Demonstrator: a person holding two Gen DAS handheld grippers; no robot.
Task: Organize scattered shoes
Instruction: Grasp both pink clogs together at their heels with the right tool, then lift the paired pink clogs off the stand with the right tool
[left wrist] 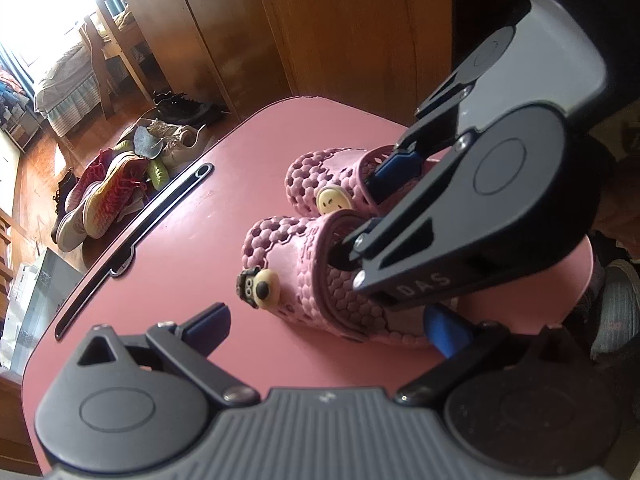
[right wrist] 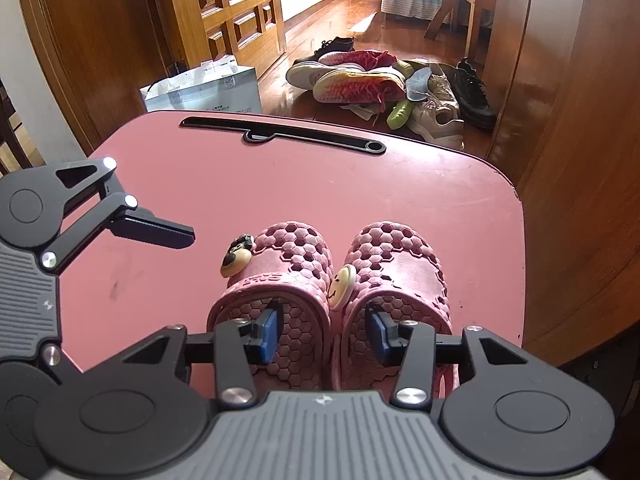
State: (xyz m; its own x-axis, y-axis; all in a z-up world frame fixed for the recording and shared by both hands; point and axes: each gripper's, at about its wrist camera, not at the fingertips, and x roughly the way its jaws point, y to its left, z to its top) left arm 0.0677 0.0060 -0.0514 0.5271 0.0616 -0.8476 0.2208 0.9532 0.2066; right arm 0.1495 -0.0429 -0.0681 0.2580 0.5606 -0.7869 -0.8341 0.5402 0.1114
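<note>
On the pink table [right wrist: 224, 184] in front of me sit two small pink clogs side by side, toes pointing away from me toward the far edge with its long black slot [right wrist: 280, 132]. Both are moulded in a honeycomb pattern, with darker maroon cells and open holes across the toe.

The left clog [right wrist: 280, 280] carries a cream charm shaped like a little animal face with a dark cap [right wrist: 237, 257]. The right clog [right wrist: 396, 272] has a round cream button with a smiling face [right wrist: 342, 287] on its inner side. The two shoes touch along their inner walls.

My right gripper [right wrist: 324, 334] has one blue-padded finger [right wrist: 269, 334] down inside each clog opening, so the jaws stand parted with the two touching inner walls between them; whether they press on those walls, I cannot tell.

My left gripper [left wrist: 332, 324] hovers wide open and empty just beside the left clog.

Beyond the table, on the wooden floor [right wrist: 348, 12], lies a heap of sneakers [right wrist: 360, 80]: red-orange, white and black ones, jumbled together.
</note>
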